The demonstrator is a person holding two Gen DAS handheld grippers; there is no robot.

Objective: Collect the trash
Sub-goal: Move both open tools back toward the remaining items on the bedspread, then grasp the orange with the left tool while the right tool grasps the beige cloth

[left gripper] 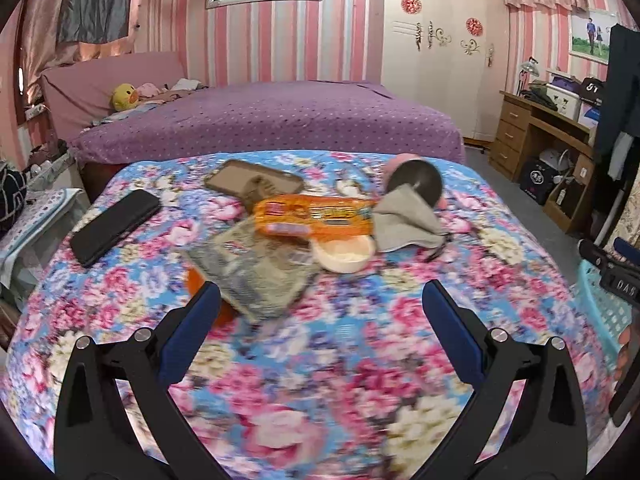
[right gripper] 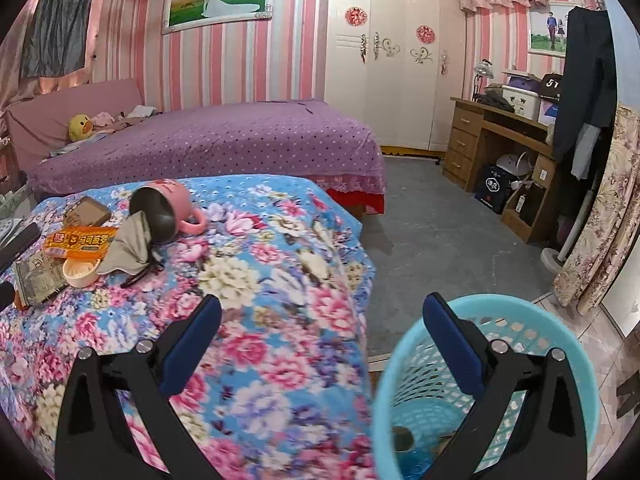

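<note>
A pile lies on the floral cover (left gripper: 320,340): an orange snack wrapper (left gripper: 316,216), a grey printed wrapper (left gripper: 256,276), a small cream dish (left gripper: 344,254), a grey cloth (left gripper: 404,222) and a tipped pink mug (left gripper: 414,180). My left gripper (left gripper: 320,300) hangs open just short of the grey wrapper, nothing between its fingers. My right gripper (right gripper: 320,312) is open too, empty, with its right finger over the blue bin (right gripper: 520,360) beside the bed. The same pile shows far left in the right wrist view: wrapper (right gripper: 80,242), mug (right gripper: 164,212).
A black phone (left gripper: 116,226) and a brown case (left gripper: 254,182) lie on the cover's left. The blue bin (left gripper: 604,312) holds a few bits at its bottom. A purple bed (left gripper: 280,116) lies behind, a wooden desk (right gripper: 500,144) and grey floor (right gripper: 432,232) to the right.
</note>
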